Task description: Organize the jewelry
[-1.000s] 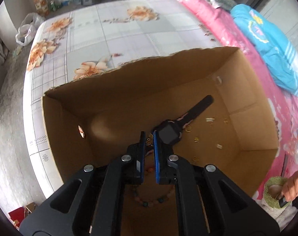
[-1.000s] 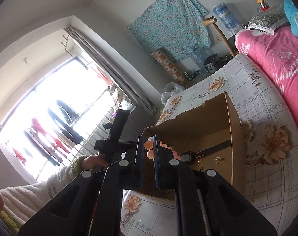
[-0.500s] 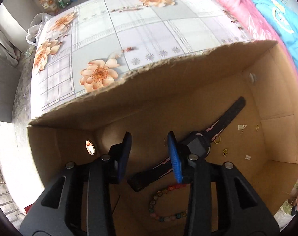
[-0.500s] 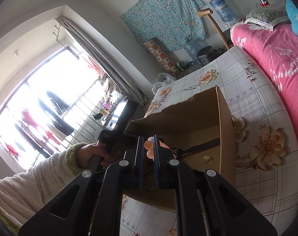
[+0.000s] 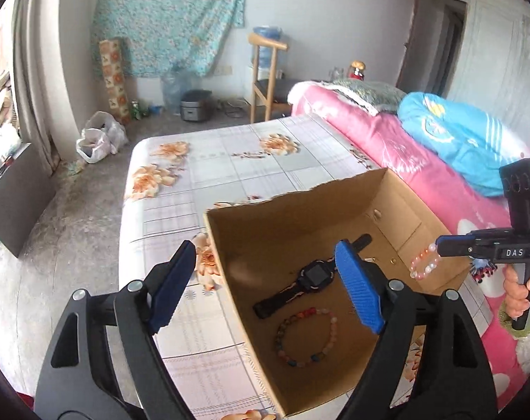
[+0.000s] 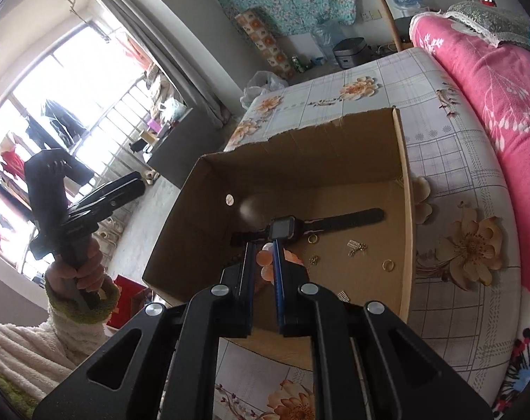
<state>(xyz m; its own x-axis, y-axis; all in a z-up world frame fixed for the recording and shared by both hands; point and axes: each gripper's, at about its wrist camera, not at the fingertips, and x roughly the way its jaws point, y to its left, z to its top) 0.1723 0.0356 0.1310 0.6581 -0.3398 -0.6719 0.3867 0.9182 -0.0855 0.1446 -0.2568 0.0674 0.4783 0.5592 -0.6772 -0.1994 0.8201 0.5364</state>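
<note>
An open cardboard box (image 5: pixel 335 206) stands on the flowered bed and also shows in the right wrist view (image 6: pixel 300 161). Inside lie a black watch (image 5: pixel 310 278), a multicoloured bead bracelet (image 5: pixel 305 337) and small gold rings and earrings (image 6: pixel 387 265). My left gripper (image 5: pixel 265 287) is open and empty, raised above the box's near left wall. My right gripper (image 6: pixel 265 245) is shut on a pink-and-white bead bracelet (image 5: pixel 424 261), held over the box's right side; the beads (image 6: pixel 266 257) show between its fingers.
A pink quilt (image 5: pixel 422 175) and a blue pillow (image 5: pixel 464 140) lie right of the box. A wooden chair (image 5: pixel 265 77), a rice cooker (image 5: pixel 194 105) and a white plastic bag (image 5: pixel 96 140) stand on the floor beyond the bed. A window is at the left (image 6: pixel 54 105).
My left gripper has opened wide, let go of the multicoloured bracelet into the box, and risen out of it. My right gripper has moved over the box, still holding the pink bracelet.
</note>
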